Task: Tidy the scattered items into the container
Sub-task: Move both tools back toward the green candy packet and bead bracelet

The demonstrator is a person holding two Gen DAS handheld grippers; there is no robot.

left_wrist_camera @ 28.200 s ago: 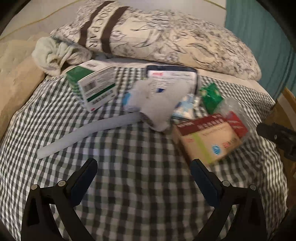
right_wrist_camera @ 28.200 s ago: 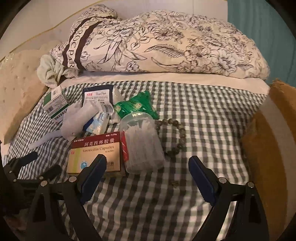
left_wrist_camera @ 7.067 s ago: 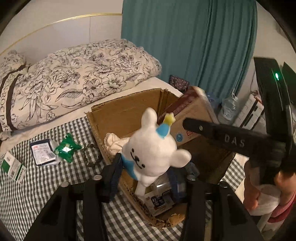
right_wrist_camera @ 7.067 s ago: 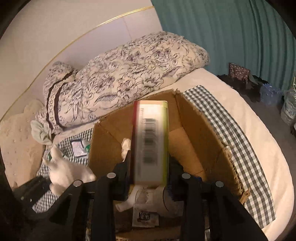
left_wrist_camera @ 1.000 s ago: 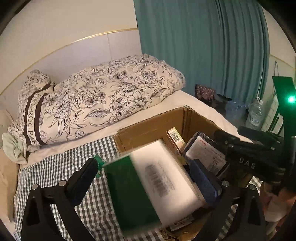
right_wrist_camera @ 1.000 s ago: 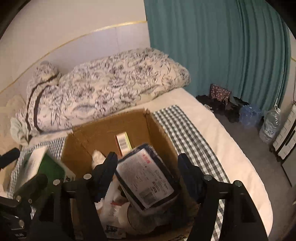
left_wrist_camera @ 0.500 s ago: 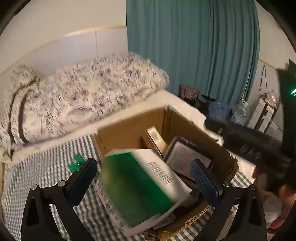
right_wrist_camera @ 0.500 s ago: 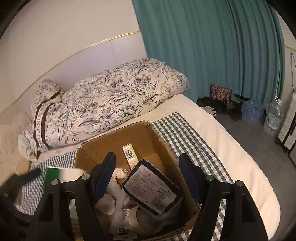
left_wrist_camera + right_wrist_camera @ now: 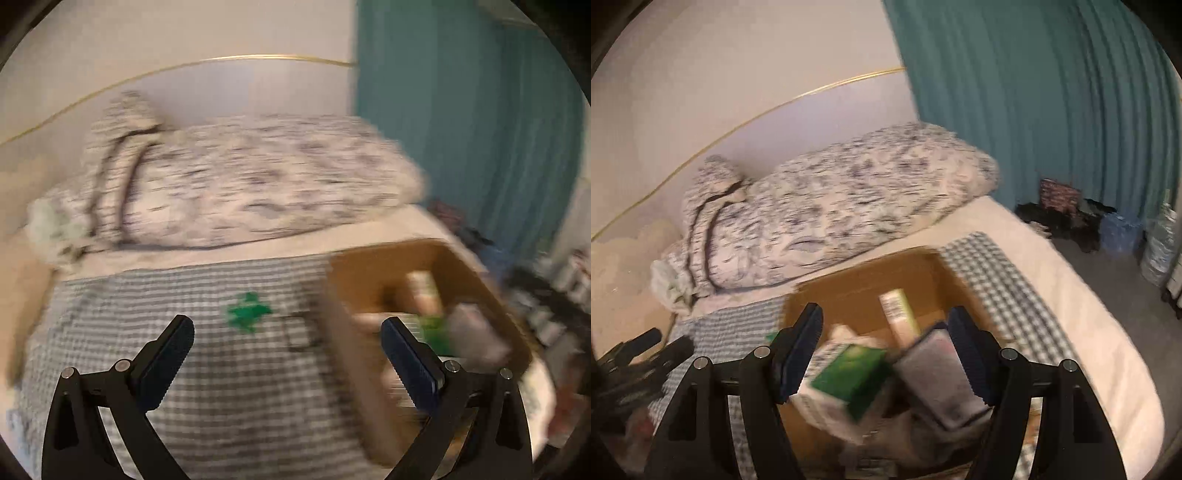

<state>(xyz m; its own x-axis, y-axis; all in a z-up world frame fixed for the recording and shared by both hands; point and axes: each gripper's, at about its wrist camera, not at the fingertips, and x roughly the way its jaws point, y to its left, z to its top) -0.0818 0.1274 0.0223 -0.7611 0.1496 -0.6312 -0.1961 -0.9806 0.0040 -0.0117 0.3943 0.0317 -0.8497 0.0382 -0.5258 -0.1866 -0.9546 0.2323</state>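
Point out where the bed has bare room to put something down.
Free: checked cover between the green packet and left hand-held gripper; also the strip right of the cardboard box. Crowded: inside the box.

Left gripper and right gripper: black angular frames, silver screws at the joints, dark blue ribbed pads.

In the right wrist view, a cardboard box is set on the checked blanket at lower centre, with the pillow behind it. A carton and a pouch are seen inside. In the left wrist view, a packet lies left of the box.
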